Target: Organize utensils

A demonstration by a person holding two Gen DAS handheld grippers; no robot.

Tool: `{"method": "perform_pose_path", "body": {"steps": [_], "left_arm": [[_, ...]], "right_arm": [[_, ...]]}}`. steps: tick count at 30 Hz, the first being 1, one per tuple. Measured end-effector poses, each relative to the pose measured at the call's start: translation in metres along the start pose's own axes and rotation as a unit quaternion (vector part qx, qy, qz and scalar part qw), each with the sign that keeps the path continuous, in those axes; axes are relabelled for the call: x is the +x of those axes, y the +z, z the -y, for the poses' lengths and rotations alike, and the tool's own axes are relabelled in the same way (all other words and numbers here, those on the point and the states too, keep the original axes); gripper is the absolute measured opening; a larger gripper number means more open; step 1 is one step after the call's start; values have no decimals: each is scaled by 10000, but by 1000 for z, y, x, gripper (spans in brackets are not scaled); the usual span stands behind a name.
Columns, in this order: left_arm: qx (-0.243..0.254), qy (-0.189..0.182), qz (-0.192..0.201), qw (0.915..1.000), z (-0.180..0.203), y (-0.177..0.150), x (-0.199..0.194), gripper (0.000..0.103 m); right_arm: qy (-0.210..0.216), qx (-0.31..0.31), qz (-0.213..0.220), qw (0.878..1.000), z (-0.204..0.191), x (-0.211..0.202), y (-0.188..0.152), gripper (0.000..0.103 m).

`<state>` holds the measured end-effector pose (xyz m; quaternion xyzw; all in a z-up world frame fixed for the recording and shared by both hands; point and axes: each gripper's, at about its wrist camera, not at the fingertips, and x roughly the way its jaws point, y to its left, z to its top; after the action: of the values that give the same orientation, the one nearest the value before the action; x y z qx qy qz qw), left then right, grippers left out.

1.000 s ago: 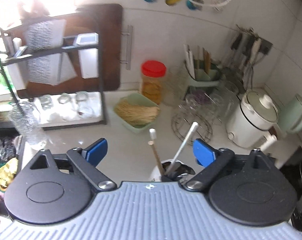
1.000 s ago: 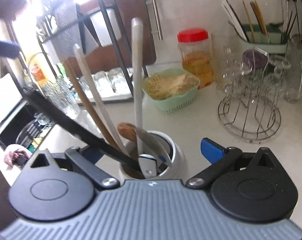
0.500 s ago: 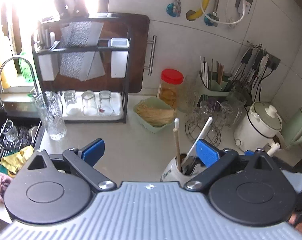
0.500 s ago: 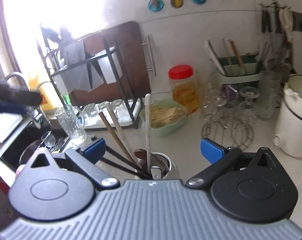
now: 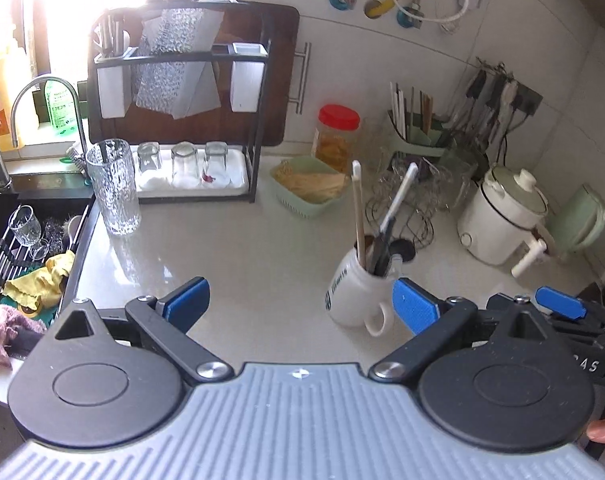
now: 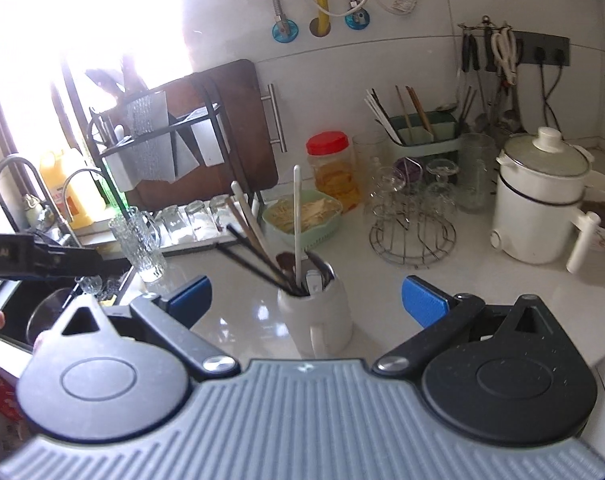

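Note:
A white mug [image 5: 352, 294] stands on the counter and holds several utensils: a white-handled one [image 5: 398, 196], a wooden-handled one [image 5: 357, 208] and dark ones. It also shows in the right wrist view [image 6: 318, 312] with black chopsticks [image 6: 250, 258] and a white handle [image 6: 297, 216] sticking out. My left gripper [image 5: 300, 304] is open and empty, above and left of the mug. My right gripper [image 6: 306, 296] is open and empty, with the mug between and just beyond its fingertips.
A green utensil caddy [image 6: 418, 136] with chopsticks stands at the back wall. Near it are a red-lidded jar [image 6: 330, 168], a green basket [image 6: 302, 216], a wire glass rack [image 6: 412, 216] and a white cooker [image 6: 538, 208]. A tall glass [image 5: 112, 184], a dish rack [image 5: 182, 120] and the sink [image 5: 22, 240] lie left.
Both grippers have pulled back and up from the mug, so more of the counter shows. The mug with its utensils stays on the counter.

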<state>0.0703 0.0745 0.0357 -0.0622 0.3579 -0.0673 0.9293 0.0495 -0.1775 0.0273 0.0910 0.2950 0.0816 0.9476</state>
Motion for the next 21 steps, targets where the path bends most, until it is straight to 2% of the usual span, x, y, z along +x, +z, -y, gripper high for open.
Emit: {"method": "perform_pose_path", "body": {"steps": [4,7,21], "left_arm": [[17,77,-61,10000,6,-16,-7,100],[53,272,-26,9996,14,-23,-10,100],[-96,755,94,9971,53,-51,-27,100]], "right_arm": [[45,37,-39,10000,0,-12,-10,103],[77,4,-4,10000,4,-19,-13,103],[359,-219,-58,9991,40,-38,-20,103]]}}
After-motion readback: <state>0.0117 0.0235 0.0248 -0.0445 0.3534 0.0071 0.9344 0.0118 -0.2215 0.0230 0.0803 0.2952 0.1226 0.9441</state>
